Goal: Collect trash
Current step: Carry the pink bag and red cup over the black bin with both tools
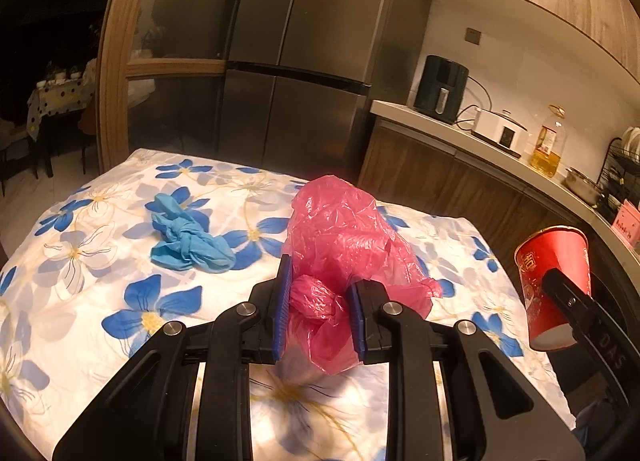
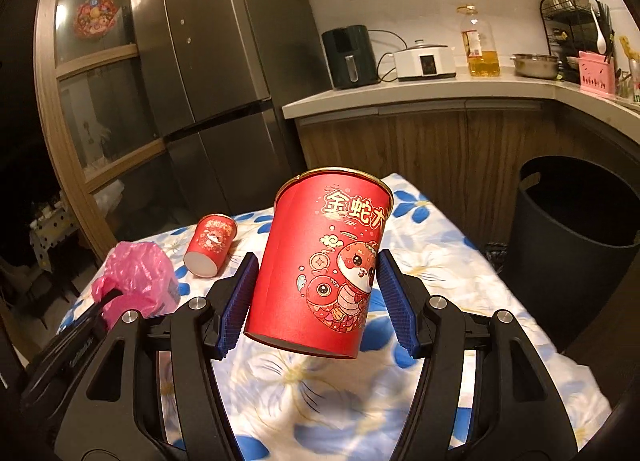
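My left gripper point(image 1: 320, 303) is shut on a crumpled pink plastic bag point(image 1: 344, 237) and holds it above the flowered tablecloth point(image 1: 100, 221). A knotted blue plastic bag point(image 1: 188, 245) lies on the cloth to its left. My right gripper point(image 2: 318, 297) is shut on a red paper cup point(image 2: 324, 261) with a cartoon snake print, held tilted above the table. This cup also shows in the left wrist view point(image 1: 554, 281). A second, smaller red paper cup point(image 2: 210, 245) lies on its side on the cloth. The pink bag also shows in the right wrist view point(image 2: 136, 277).
A dark round bin point(image 2: 576, 245) stands on the floor right of the table. A large grey fridge point(image 1: 304, 61) stands behind the table. A counter point(image 2: 420, 95) holds an air fryer, a cooker, an oil bottle and a dish rack.
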Tool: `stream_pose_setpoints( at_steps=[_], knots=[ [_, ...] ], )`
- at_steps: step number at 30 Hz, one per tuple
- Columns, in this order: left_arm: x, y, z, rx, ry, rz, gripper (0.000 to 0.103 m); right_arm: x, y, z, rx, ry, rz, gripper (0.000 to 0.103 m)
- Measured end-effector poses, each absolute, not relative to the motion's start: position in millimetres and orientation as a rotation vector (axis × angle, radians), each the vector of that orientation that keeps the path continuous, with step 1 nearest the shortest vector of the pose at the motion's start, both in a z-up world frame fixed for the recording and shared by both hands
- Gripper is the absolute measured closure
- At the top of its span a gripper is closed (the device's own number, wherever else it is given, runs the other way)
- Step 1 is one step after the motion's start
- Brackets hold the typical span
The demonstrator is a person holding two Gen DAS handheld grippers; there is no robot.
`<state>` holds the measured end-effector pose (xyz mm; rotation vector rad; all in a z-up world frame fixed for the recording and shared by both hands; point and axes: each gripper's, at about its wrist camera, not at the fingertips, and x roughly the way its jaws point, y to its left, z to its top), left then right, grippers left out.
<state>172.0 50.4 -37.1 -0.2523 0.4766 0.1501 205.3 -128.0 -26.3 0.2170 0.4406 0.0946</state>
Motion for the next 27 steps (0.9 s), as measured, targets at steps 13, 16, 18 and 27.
stream_pose_setpoints(
  at_steps=[13, 16, 18, 27],
  knots=[
    [159.8, -18.4, -21.9, -0.192, 0.466, 0.064, 0.077, 166.3, -187.9, -11.9, 0.246, 0.382, 0.053, 0.043],
    [161.1, -38.1, -19.0, -0.176, 0.466, 0.035, 0.077, 160.9, -203.5, -10.9, 0.252, 0.372, 0.031, 0.043],
    [162.3, -52.6, -16.4, -0.163, 0.463, 0.011, 0.077, 157.6, -212.2, -11.1, 0.256, 0.366, 0.016, 0.043],
    [168.7, -108.9, -6.8, -0.112, 0.446, -0.071, 0.077, 146.9, -259.0, -6.7, 0.287, 0.332, -0.052, 0.043]
  ],
)
